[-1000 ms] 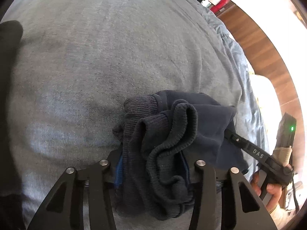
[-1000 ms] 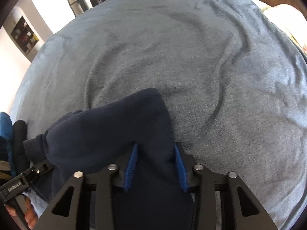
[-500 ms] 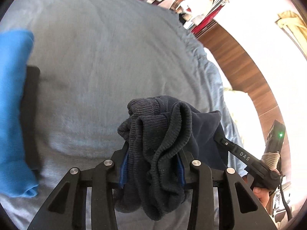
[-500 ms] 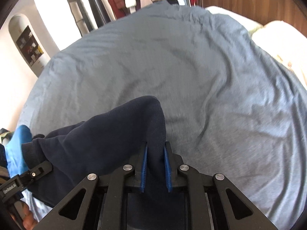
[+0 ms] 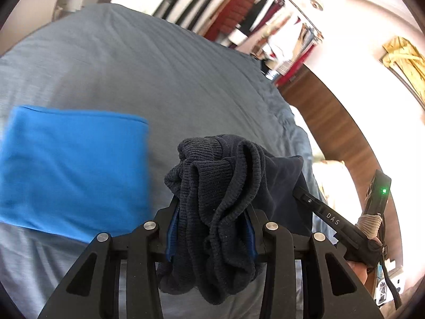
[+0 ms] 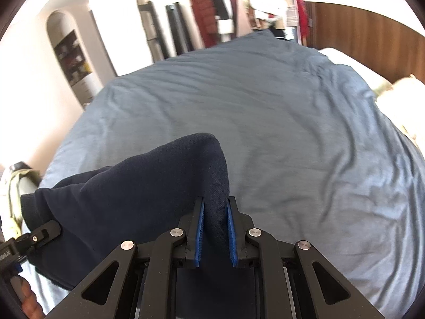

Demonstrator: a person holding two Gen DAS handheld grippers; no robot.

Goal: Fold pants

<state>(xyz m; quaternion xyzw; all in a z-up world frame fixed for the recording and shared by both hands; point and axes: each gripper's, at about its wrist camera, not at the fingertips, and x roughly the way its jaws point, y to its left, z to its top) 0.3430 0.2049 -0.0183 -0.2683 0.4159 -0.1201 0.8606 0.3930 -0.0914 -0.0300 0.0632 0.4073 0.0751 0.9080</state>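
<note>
Spreading across most of both views, the bed (image 6: pixel 292 122) lay under a grey-blue cover, creased but bare over its far half, so wide open room remained beyond the pants. Its far edge ran below a rack of hanging clothes (image 6: pixel 239 8), and its right edge met a wooden headboard (image 6: pixel 366 40), with a pale pillow (image 6: pixel 398 93) against that edge. On the bed's left side, seen from the left wrist, a folded bright blue cloth (image 5: pixel 71 170) lay flat, its near corner just beside the left hand-held gripper (image 5: pixel 212 228), its far edge straight and blurred.

The dark navy pants (image 6: pixel 148 194) hung between the two tools, lifted off the bed near its front edge. In the right wrist view a smooth fold of them rose above the right hand-held gripper (image 6: pixel 214 228), whose blue pads (image 6: pixel 199 234) pressed flat against the cloth on both sides; its jaws had just been closing on that fold. In the left wrist view the ribbed waistband or cuff of the pants, bunched thick, spilled over and below the left hand-held gripper, which was clamped on the bundle, its jaws having narrowed a little around it. To the right of that bundle the right tool's black body with a green light (image 5: pixel 383 191) stood close to the bed's right edge, fingers of the person (image 5: pixel 358 271) beneath it.
</note>
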